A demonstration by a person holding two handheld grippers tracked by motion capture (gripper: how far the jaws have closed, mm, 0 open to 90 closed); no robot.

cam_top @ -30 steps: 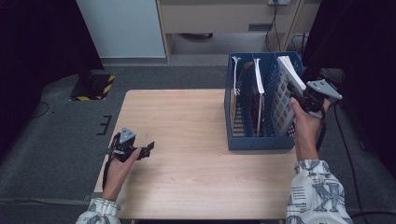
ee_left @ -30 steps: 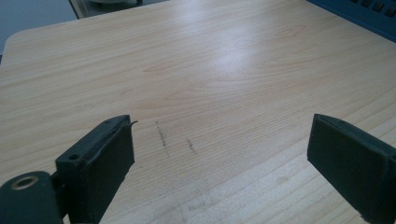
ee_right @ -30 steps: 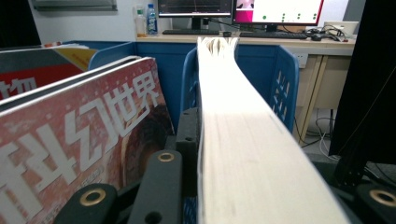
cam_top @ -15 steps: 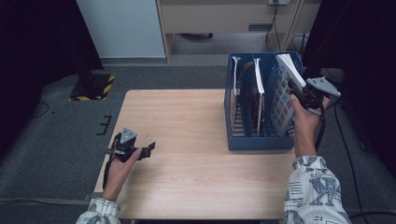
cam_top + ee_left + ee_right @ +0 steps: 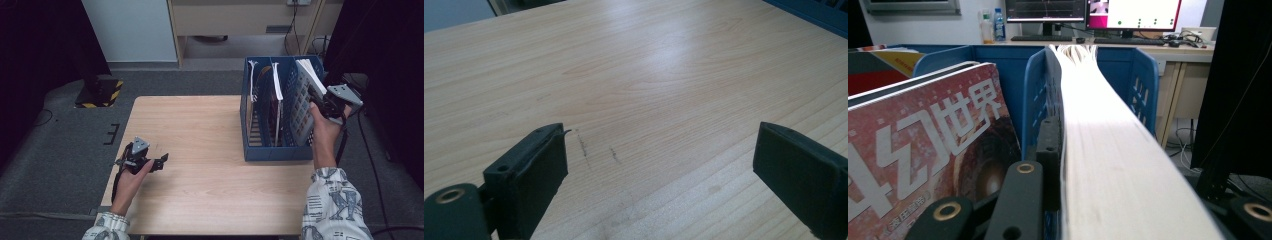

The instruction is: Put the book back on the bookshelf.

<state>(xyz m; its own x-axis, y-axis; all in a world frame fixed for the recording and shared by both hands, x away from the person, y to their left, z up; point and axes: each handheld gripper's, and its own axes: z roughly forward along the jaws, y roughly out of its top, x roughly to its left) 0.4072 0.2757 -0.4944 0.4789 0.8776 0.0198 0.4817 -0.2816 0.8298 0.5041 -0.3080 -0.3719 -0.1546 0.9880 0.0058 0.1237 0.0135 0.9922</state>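
A thick book [image 5: 301, 102] with white page edges [image 5: 1108, 150] leans tilted in the rightmost slot of a blue file rack [image 5: 260, 150] at the table's right. My right gripper [image 5: 324, 103] is shut on the book's upper edge, with the left pad [image 5: 1049, 150] flat against the pages; the other jaw is mostly hidden behind the book. The left gripper [image 5: 161, 161] rests low over the bare wood near the front left, its jaws wide apart and nothing between them [image 5: 659, 170].
Two thinner magazines [image 5: 276, 92] stand in the rack's other slots; one has a red cover [image 5: 923, 150]. The wooden table [image 5: 200, 130] stretches between the hands. Beyond the rack are a desk with monitors [image 5: 1098, 12] and grey floor [image 5: 65, 145].
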